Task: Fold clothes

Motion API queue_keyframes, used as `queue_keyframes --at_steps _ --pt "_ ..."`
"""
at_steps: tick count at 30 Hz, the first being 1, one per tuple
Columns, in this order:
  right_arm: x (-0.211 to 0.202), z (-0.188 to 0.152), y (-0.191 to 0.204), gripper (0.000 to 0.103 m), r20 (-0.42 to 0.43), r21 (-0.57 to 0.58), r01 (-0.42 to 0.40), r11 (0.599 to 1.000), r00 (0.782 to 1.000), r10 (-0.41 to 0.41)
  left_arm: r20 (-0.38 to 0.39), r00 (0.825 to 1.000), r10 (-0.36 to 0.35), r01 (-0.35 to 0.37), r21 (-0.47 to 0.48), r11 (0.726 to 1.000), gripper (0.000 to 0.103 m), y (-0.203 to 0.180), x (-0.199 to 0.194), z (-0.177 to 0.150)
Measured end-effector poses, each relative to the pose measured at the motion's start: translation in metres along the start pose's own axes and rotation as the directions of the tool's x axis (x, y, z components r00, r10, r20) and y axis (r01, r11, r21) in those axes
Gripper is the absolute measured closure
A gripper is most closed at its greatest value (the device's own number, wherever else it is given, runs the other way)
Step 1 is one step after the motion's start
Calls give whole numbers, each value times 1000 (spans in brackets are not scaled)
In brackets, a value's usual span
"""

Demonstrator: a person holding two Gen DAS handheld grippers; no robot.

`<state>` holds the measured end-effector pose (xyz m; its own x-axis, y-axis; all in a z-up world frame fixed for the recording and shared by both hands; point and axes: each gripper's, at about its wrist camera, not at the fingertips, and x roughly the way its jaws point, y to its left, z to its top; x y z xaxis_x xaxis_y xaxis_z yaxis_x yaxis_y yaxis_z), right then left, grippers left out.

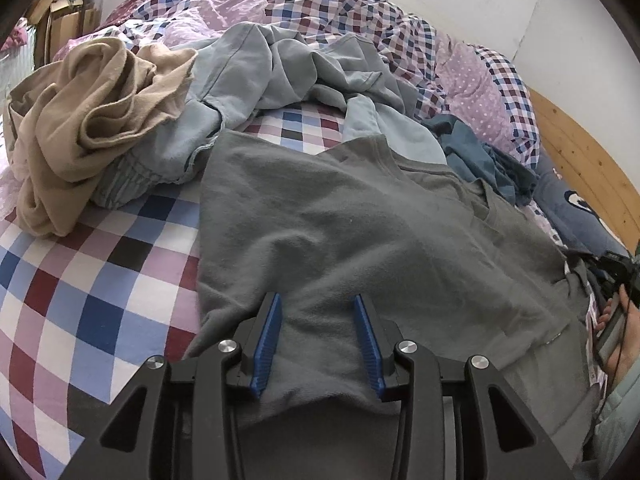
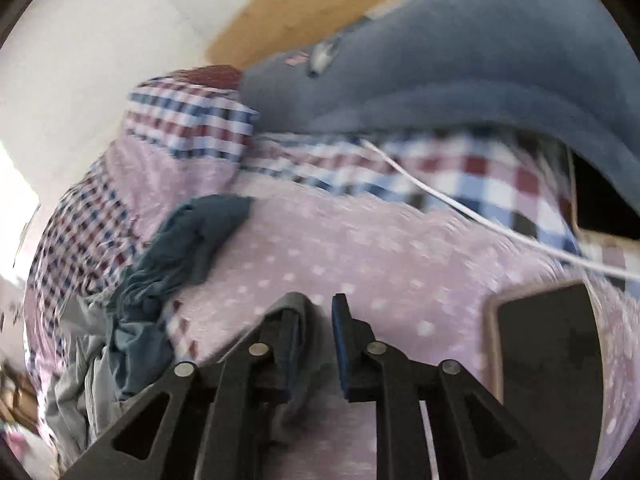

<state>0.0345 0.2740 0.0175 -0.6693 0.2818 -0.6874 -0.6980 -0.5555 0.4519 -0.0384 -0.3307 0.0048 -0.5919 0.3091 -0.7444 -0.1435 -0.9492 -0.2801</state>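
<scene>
A grey T-shirt (image 1: 340, 232) lies spread on the checked sheet (image 1: 100, 280), neck toward the far right. My left gripper (image 1: 317, 298) hovers over the shirt's near hem with its blue pads (image 1: 270, 340) apart; grey cloth fills the gap between them, and neither pad presses on it. The right wrist view is blurred. My right gripper (image 2: 318, 300) stands over the dotted purple quilt (image 2: 360, 248), its jaws narrow. A fold of grey cloth (image 2: 306, 344) hangs against its left finger, and a slit of quilt shows between that cloth and the right pad.
A beige garment (image 1: 88, 120), a light blue one (image 1: 260, 72) and a teal one (image 1: 480, 160) are heaped beyond the shirt. By the wooden headboard (image 1: 580, 152) lie a navy pillow (image 2: 460, 60), a phone (image 2: 548, 360) and a white cable (image 2: 440, 196). A hand (image 1: 628, 340) shows at right.
</scene>
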Motion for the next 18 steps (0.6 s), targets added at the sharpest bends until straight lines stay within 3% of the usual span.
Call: queue_keyframes --at_steps 4,7,8,10,13,15,16,18 --pt "-6 0 17 71 9 -195 66 979 998 -66 2 1000 18 -18 11 1000 62 -3 2 0" --pt "-17 -5 42 70 37 -385 64 921 998 -54 4 1000 28 -29 18 999 62 -5 3 -1" --pt "-18 -9 50 63 36 -445 53 894 999 -41 5 999 31 -31 19 999 62 -5 3 -1" --pt "-13 -16 57 59 3 -498 31 867 999 -34 5 999 36 -36 20 999 62 -6 4 -1" --pt "1 -16 49 59 -33 -454 41 890 998 -63 7 999 45 -45 22 999 62 -8 4 -1" --pt "6 -14 42 80 -44 -408 50 911 996 -74 9 999 50 -50 24 998 62 -8 4 -2" --pt "1 -12 43 98 -33 -387 44 921 998 -62 9 999 52 -52 25 998 62 -9 4 -2" --pt "-12 -11 50 98 -3 -372 18 928 1000 -21 10 999 50 -50 24 998 62 -9 3 -2"
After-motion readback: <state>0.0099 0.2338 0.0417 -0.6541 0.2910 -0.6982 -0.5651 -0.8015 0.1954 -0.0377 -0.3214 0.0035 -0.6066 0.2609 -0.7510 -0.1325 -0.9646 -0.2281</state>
